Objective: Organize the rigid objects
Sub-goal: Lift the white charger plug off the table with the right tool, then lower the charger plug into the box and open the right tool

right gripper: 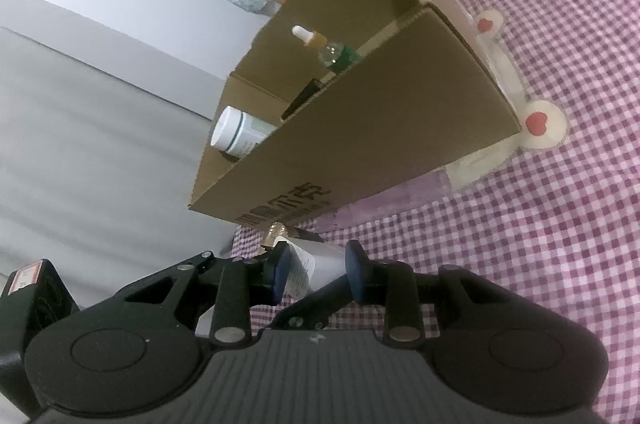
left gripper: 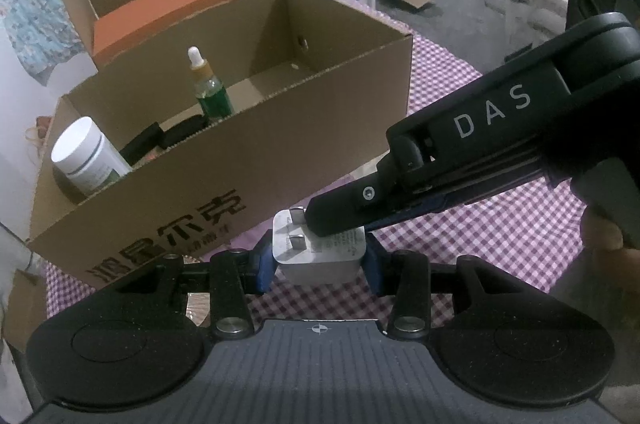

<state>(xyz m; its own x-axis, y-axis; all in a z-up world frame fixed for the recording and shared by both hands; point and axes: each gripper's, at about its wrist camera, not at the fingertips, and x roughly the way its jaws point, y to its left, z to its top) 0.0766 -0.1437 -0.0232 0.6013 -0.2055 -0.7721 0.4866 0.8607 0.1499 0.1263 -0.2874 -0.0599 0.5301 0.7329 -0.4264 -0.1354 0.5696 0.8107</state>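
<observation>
Left gripper (left gripper: 318,260): blue pads clenched on either side of the white plug adapter, holding it just above the cloth.
Right gripper (right gripper: 316,270): reaches in from the right in the left wrist view; its blue pads sit on both sides of the same adapter, one black finger lying across the adapter's top. Appears to grasp it too, though contact on the far pad is hard to confirm.
White plug adapter (left gripper: 320,248): boxy white charger, metal prongs facing the box, printed label on one face; sits between both sets of fingers, just in front of the cardboard box's near wall.
Cardboard box (left gripper: 256,160): open-topped, black Chinese lettering on the near wall, standing on the cloth.
Dropper bottle (left gripper: 210,88): green glass, white bulb, upright inside the box.
White jar (left gripper: 86,154): cylindrical, tilted in the box's left end.
Black items (left gripper: 176,136): flat, dark, on the box floor between jar and bottle; kind unclear.
Checked cloth (left gripper: 500,216): purple-and-white gingham covering the table.
Orange box (left gripper: 172,4): inside a second open carton behind the first.
</observation>
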